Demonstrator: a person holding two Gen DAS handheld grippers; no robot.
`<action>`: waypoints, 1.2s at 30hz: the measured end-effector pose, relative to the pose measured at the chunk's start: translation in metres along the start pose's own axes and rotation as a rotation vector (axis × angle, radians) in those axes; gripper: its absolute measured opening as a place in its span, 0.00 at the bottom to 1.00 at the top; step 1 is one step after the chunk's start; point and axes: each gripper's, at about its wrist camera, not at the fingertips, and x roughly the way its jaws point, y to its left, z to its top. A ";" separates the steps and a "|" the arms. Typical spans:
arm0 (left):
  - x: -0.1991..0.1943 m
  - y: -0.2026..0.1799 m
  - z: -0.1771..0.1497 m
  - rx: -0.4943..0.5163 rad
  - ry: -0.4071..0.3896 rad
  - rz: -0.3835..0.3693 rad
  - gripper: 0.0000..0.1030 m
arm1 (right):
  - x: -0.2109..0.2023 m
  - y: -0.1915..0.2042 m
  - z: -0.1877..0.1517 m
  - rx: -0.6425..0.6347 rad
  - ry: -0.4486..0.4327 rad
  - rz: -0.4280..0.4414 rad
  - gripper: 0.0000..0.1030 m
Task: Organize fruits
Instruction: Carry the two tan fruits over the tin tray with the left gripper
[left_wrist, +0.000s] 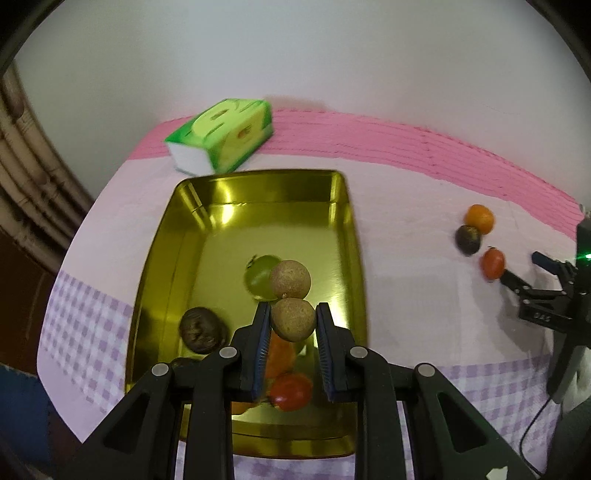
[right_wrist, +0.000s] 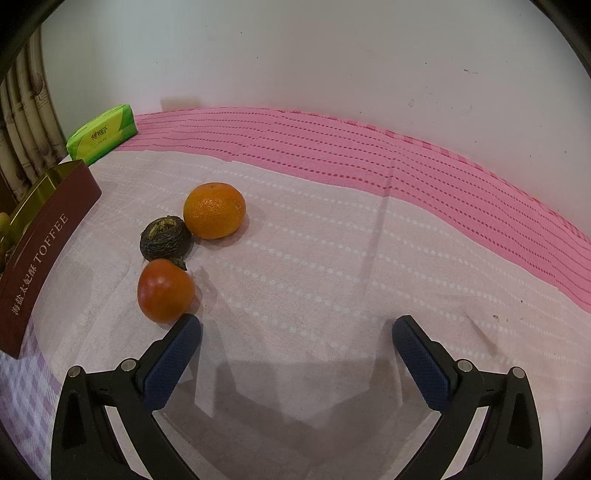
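light: dim indoor | glare: gold tray (left_wrist: 334, 206) | blur: slight | edges: fisheye-warped

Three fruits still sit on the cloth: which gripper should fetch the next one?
Right. The right gripper is open and empty, one finger beside the red tomato. The left gripper holds a tan round fruit over the gold tray.

Gold tin (left_wrist: 166, 236), pink and lilac-checked cloth (left_wrist: 406, 229).

tin box (right_wrist: 44, 254): white letters on its dark red side say "TOFFEE", with Chinese signs before it | green tissue pack (right_wrist: 101, 134): small print on top, too small to read
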 end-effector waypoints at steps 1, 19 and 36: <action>0.001 0.002 -0.001 -0.002 0.002 0.004 0.20 | 0.000 0.000 0.000 0.000 0.000 0.000 1.00; 0.023 0.030 -0.016 -0.017 0.048 0.037 0.20 | 0.000 0.000 0.000 0.000 0.000 0.000 1.00; 0.024 0.027 -0.017 0.021 0.030 0.051 0.21 | 0.001 0.000 -0.001 0.000 -0.001 0.001 1.00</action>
